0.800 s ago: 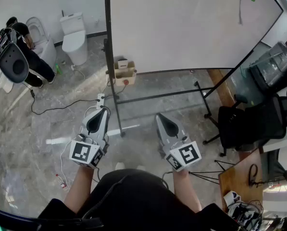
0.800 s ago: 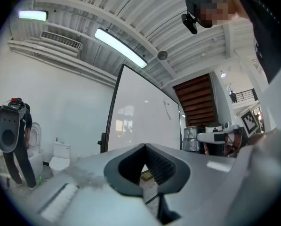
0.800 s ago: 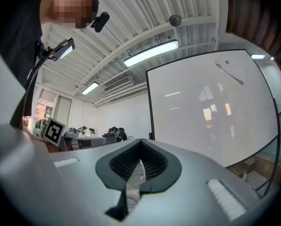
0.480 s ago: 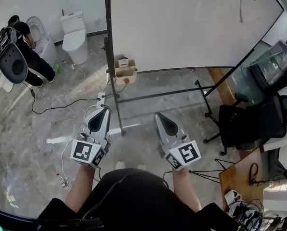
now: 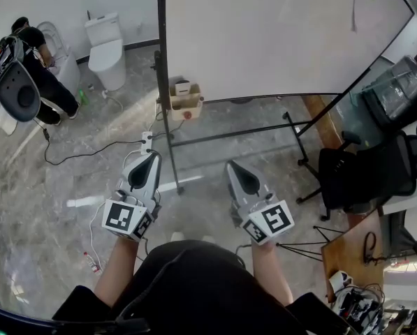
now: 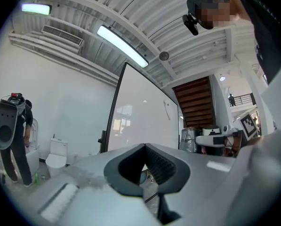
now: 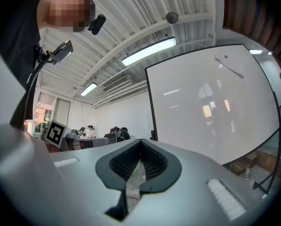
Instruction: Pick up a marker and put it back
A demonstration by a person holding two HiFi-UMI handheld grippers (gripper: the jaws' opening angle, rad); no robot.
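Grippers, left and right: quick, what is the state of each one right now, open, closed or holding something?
Left gripper: closed, holding nothing.
Right gripper: closed, holding nothing.

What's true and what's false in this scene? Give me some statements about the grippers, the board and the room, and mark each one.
1. The left gripper and the right gripper both have their jaws shut on nothing. True.
2. The whiteboard is covered in writing. False: it is almost blank, with only a small mark near its upper right corner.
3. The cardboard box rests on a desk. False: it sits on the floor below the whiteboard's left edge.
4. A white toilet stands by the far wall. True.
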